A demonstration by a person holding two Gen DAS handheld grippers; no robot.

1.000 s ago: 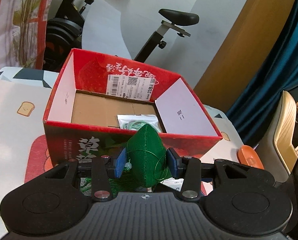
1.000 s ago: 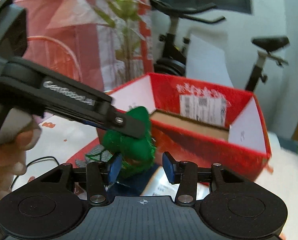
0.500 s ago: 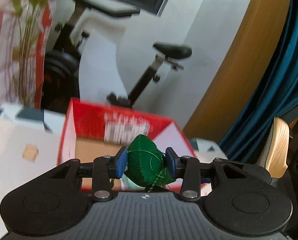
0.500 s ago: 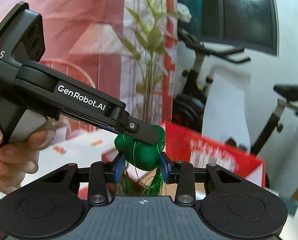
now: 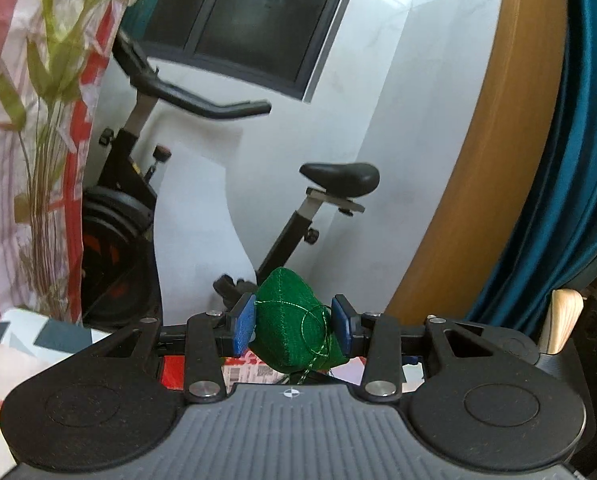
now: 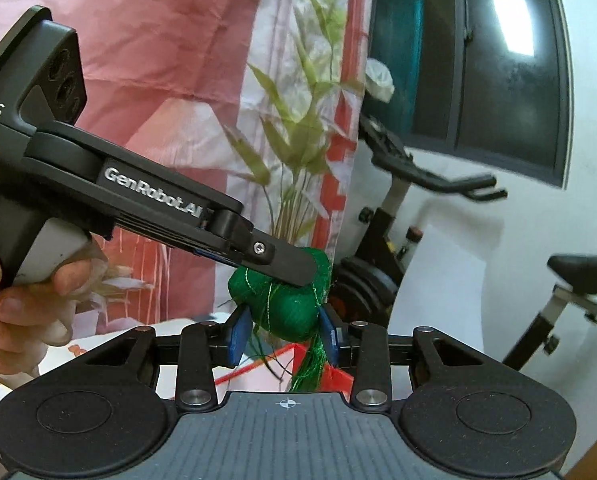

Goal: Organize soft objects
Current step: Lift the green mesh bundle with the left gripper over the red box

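Green fabric fills the middle of both wrist views: a small stuffed pouch [image 5: 292, 322] wound with thin green-gold thread, held up in the air. Its lower part and tassel [image 6: 308, 364] run down behind the gripper bodies, so the end of the tassel is cut off. Below it only slivers of a red box [image 5: 172, 372] show, most of it hidden behind the left gripper's frame, and its printed label is too blurred to read. Whether the pouch is directly above the box cannot be told.

Both grippers grasp the same pouch. The left gripper [image 5: 294, 324] has its blue pads [image 5: 244, 330] pressed into the pouch's two sides, jaws closed to about the pouch's width. From the right wrist view, the left gripper reaches in from the left, held by the person's left hand [image 6: 26, 292], with a black finger lying across the top of the pouch. The right gripper [image 6: 284, 332] pinches the pouch lower down between its own blue pads, jaws partly closed onto the fabric.

Behind stand an exercise bike [image 5: 138, 200] against a white wall [image 5: 378, 120], a dark window [image 5: 250, 20], bamboo stems [image 6: 298, 128] before a pink and red sheet [image 6: 158, 40], a teal curtain [image 5: 570, 160] and a patterned tablecloth [image 5: 26, 344].
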